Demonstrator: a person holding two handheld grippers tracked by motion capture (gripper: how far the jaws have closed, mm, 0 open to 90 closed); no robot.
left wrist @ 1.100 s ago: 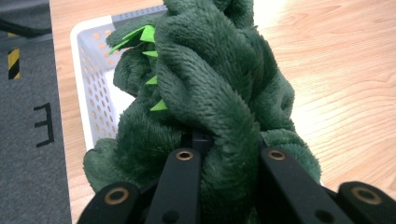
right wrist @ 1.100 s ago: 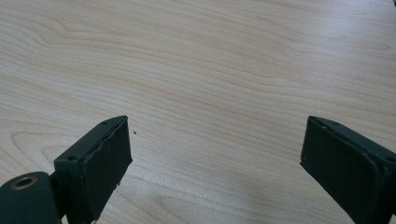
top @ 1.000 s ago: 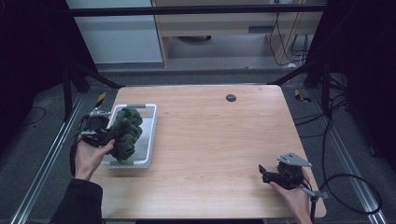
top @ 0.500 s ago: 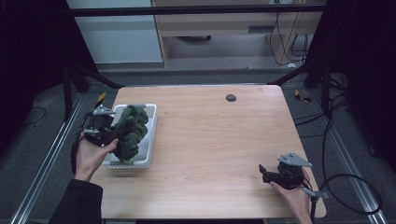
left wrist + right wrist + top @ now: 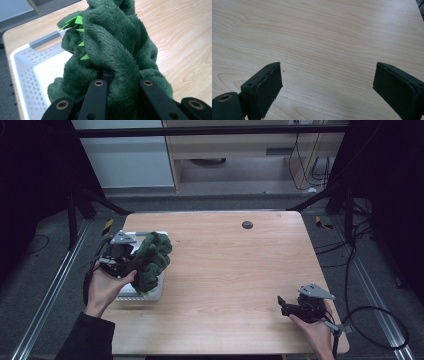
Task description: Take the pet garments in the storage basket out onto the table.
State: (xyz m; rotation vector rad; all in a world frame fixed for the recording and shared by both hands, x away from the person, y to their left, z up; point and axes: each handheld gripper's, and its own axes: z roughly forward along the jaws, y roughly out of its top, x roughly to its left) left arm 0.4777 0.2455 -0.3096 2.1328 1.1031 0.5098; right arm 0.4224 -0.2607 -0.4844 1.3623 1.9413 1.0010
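Note:
A dark green plush toy (image 5: 152, 260) with light green spikes hangs above the white perforated basket (image 5: 136, 295) at the table's left side. My left gripper (image 5: 131, 265) is shut on it. In the left gripper view both black jaws pinch a thick fold of the plush toy (image 5: 112, 45), with my gripper (image 5: 122, 82) buried in the fur and the basket (image 5: 27, 67) below and behind. My right gripper (image 5: 282, 305) rests low near the table's front right corner. In the right gripper view this gripper (image 5: 327, 82) is open with bare wood between the jaws.
The wooden table (image 5: 240, 270) has a small dark round hole (image 5: 247, 224) near its far edge. A cable trails from the right gripper over the table's front right corner. Dark floor and metal frame rails surround the table.
My left gripper has lifted the plush toy up from the basket and carried it slightly right. The right hand has stayed put.

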